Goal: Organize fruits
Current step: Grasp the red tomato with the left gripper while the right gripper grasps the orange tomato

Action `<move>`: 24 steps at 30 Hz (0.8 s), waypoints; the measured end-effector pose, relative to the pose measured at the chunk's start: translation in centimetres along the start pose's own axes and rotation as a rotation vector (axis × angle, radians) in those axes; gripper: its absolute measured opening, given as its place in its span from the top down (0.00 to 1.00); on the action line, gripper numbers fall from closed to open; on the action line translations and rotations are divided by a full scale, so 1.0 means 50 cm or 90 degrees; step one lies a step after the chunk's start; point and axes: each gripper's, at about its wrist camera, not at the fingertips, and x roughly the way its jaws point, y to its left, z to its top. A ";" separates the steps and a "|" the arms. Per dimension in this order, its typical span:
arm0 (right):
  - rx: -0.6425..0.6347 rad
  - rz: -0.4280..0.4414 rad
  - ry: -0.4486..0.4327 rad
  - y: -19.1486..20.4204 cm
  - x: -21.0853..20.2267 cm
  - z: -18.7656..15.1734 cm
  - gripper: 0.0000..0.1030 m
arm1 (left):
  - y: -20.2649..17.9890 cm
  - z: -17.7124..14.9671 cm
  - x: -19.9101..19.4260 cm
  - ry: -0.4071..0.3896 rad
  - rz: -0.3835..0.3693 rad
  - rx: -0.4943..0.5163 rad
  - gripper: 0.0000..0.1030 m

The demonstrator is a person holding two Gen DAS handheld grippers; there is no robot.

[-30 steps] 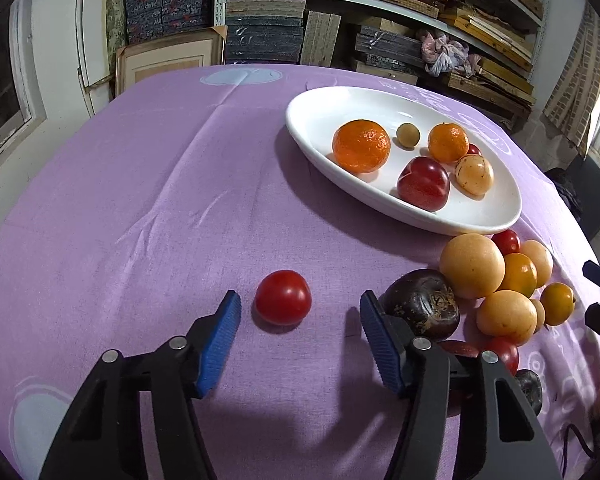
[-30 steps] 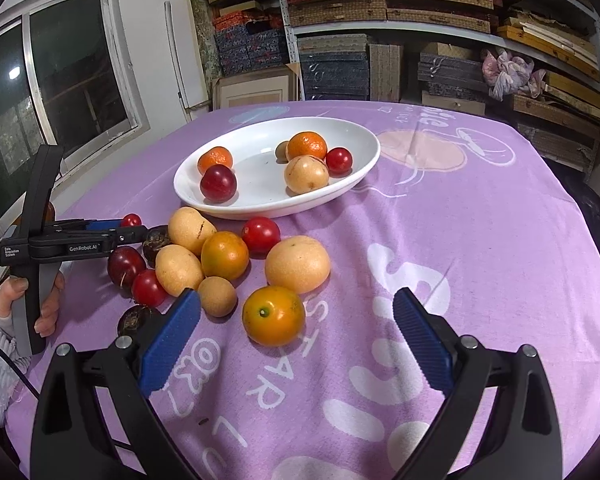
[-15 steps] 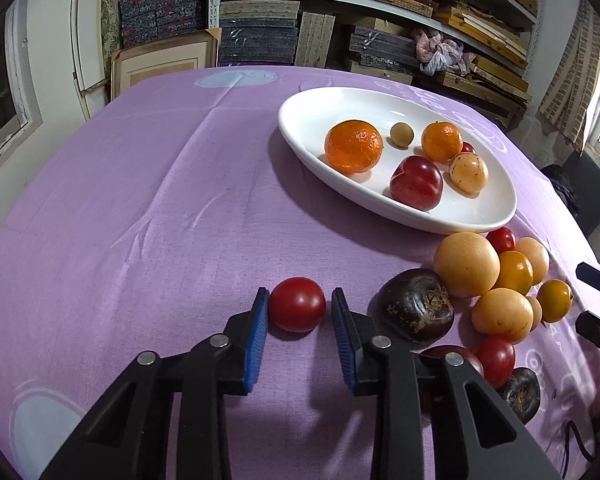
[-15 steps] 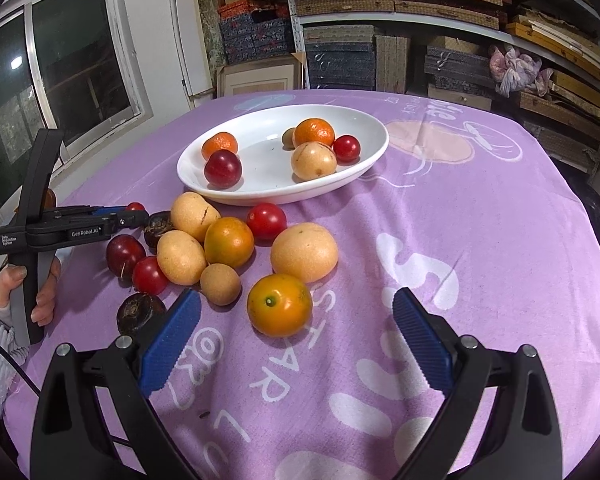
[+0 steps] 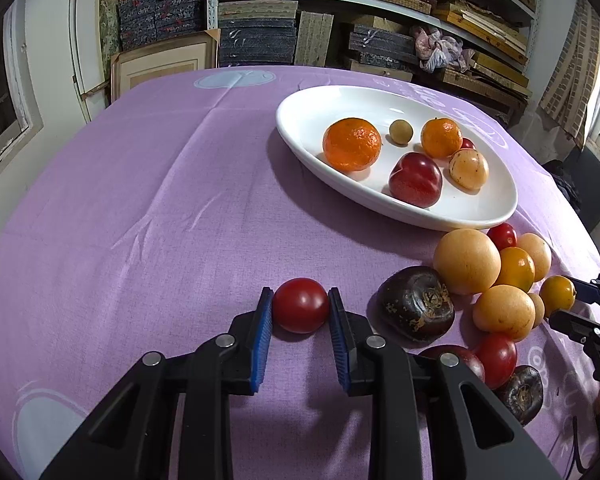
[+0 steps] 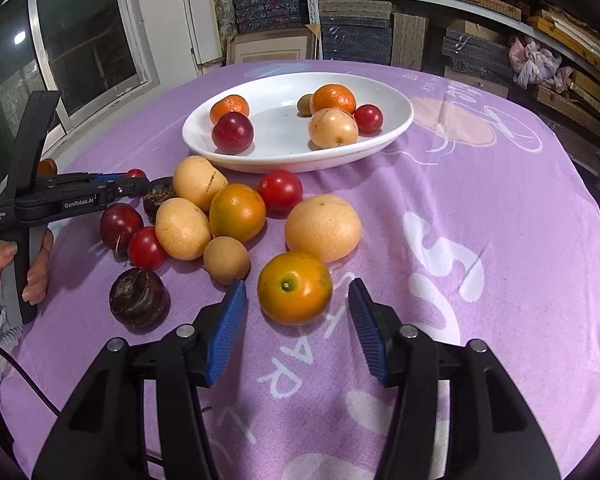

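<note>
My left gripper (image 5: 300, 312) is shut on a red tomato (image 5: 301, 305) that rests on the purple tablecloth (image 5: 140, 200). A white oval plate (image 5: 476, 208) at the back right holds two oranges, a red plum, a yellow fruit and small ones. My right gripper (image 6: 296, 304) is open, its blue pads either side of an orange-yellow fruit (image 6: 295, 287) without touching it. The left gripper shows in the right wrist view (image 6: 134, 180) at the far left, with the tomato (image 6: 136, 173) in its tips. The plate (image 6: 396, 128) sits beyond the fruit pile.
Loose fruit lies in front of the plate: a dark mangosteen (image 5: 418, 308), yellow fruits (image 5: 466, 261), red tomatoes (image 6: 280, 190), another mangosteen (image 6: 139, 298). Shelves of stacked boxes stand behind the table. A window is at the left. The table edge drops off at the right.
My left gripper has moved forward around the red tomato and shut on it. My right gripper has moved forward and narrowed around the orange-yellow fruit.
</note>
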 end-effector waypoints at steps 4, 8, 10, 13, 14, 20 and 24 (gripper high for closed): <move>0.014 0.010 0.003 -0.009 0.006 0.006 0.51 | -0.002 -0.001 0.000 0.000 0.000 0.002 0.73; 0.015 0.015 0.006 -0.008 0.009 0.008 0.63 | -0.005 0.000 0.000 0.001 0.002 0.006 0.73; 0.016 0.015 0.006 -0.007 0.009 0.008 0.63 | -0.005 0.000 0.000 0.000 0.002 0.006 0.74; 0.014 0.013 0.003 -0.005 0.006 0.007 0.63 | -0.005 0.000 0.000 0.000 0.002 0.006 0.74; 0.015 0.014 -0.001 -0.006 0.004 0.007 0.63 | -0.005 0.000 0.000 0.000 0.001 0.005 0.74; 0.041 0.009 -0.031 -0.021 -0.018 0.003 0.63 | -0.017 -0.001 -0.040 -0.066 0.021 0.010 0.75; 0.050 0.010 -0.072 -0.030 -0.065 0.016 0.63 | -0.035 0.025 -0.087 -0.109 0.000 0.014 0.75</move>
